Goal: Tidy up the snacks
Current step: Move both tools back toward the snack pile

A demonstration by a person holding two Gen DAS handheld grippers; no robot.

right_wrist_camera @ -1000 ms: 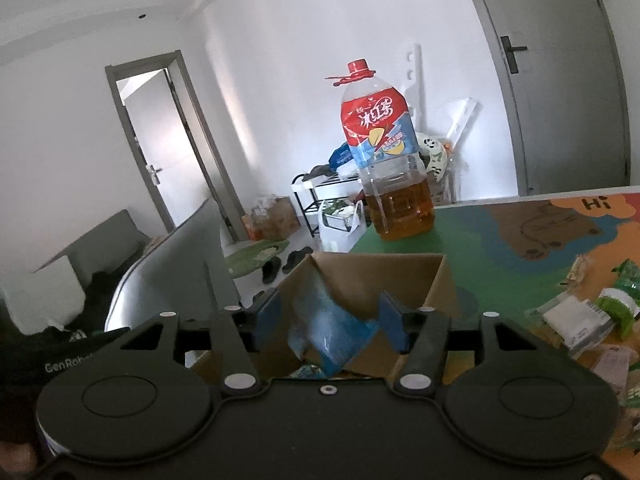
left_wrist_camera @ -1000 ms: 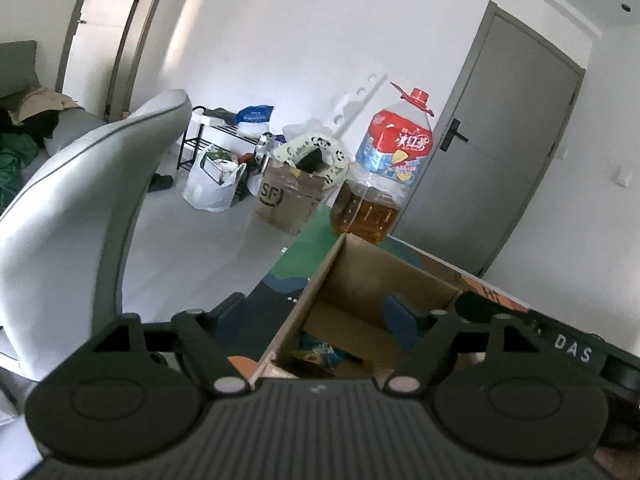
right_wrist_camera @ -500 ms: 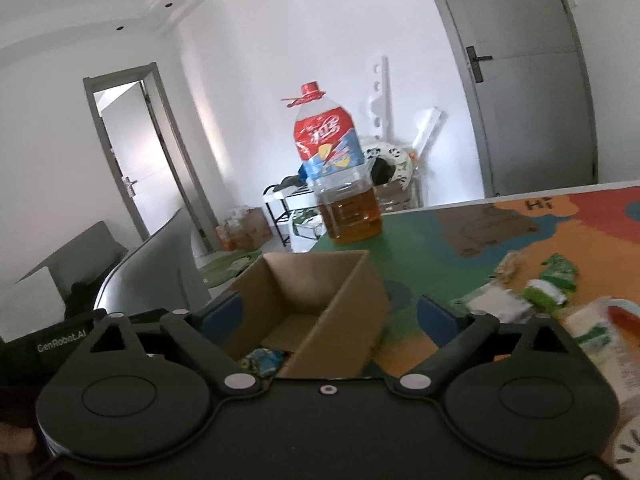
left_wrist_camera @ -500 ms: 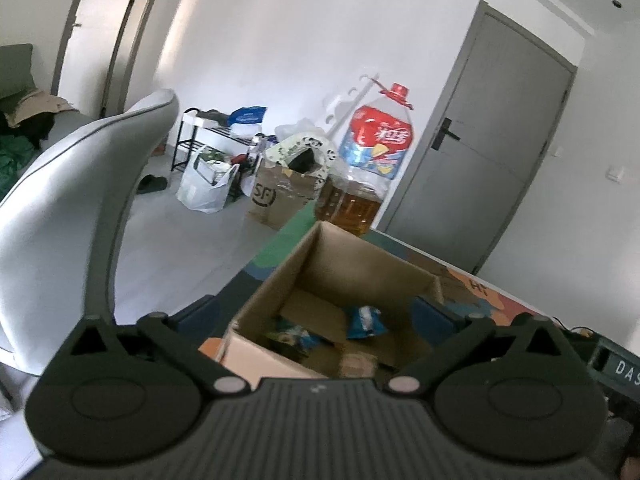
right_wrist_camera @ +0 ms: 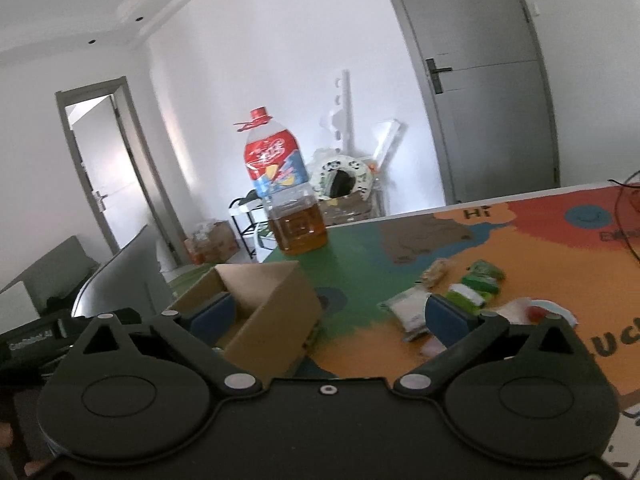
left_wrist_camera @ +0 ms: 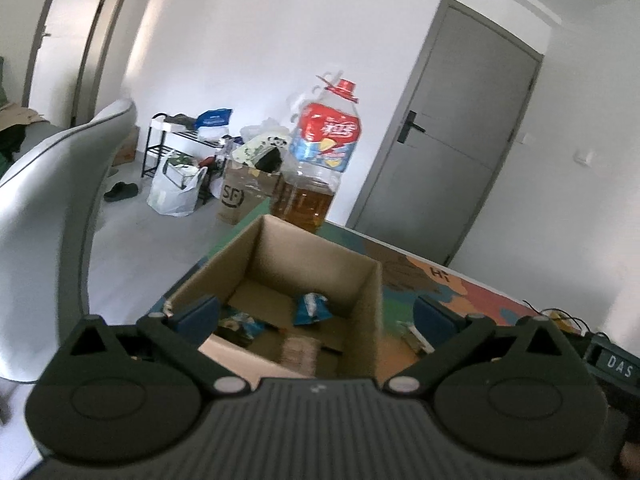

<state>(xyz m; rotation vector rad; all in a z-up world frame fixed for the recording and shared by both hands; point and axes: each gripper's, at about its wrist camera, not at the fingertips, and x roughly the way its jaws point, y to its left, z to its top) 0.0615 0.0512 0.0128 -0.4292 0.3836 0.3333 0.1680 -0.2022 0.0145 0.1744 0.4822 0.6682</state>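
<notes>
The left gripper (left_wrist_camera: 316,316) hangs over the near edge of an open cardboard box (left_wrist_camera: 304,256), its jaws spread wide and holding nothing, the blue pads (left_wrist_camera: 198,314) sitting at either side of the box opening. Inside the box, on its floor, lies a blue snack packet (left_wrist_camera: 311,309), with another blue and white packet (left_wrist_camera: 240,322) toward the near left corner and a blurred brownish pack (left_wrist_camera: 300,354) closest to the camera. The right gripper (right_wrist_camera: 326,314) is also wide open and empty; its left pad is in front of the box (right_wrist_camera: 260,312) and its right pad is in front of the loose snacks on the table. Those snacks lie in a cluster to the right of the box, apart from it: a white packet (right_wrist_camera: 406,308), a green and white pack (right_wrist_camera: 474,294), a second green pack (right_wrist_camera: 486,272) and a small tan one (right_wrist_camera: 436,273) farther back. They rest on a colourful mat (right_wrist_camera: 540,248) printed in green, orange and red. A big bottle (right_wrist_camera: 286,196) with a red cap and amber liquid stands upright on the green part of the mat beyond the box. A grey chair back (left_wrist_camera: 48,200) rises to the left of the table, and a grey door (left_wrist_camera: 448,140) is shut in the far wall.
</notes>
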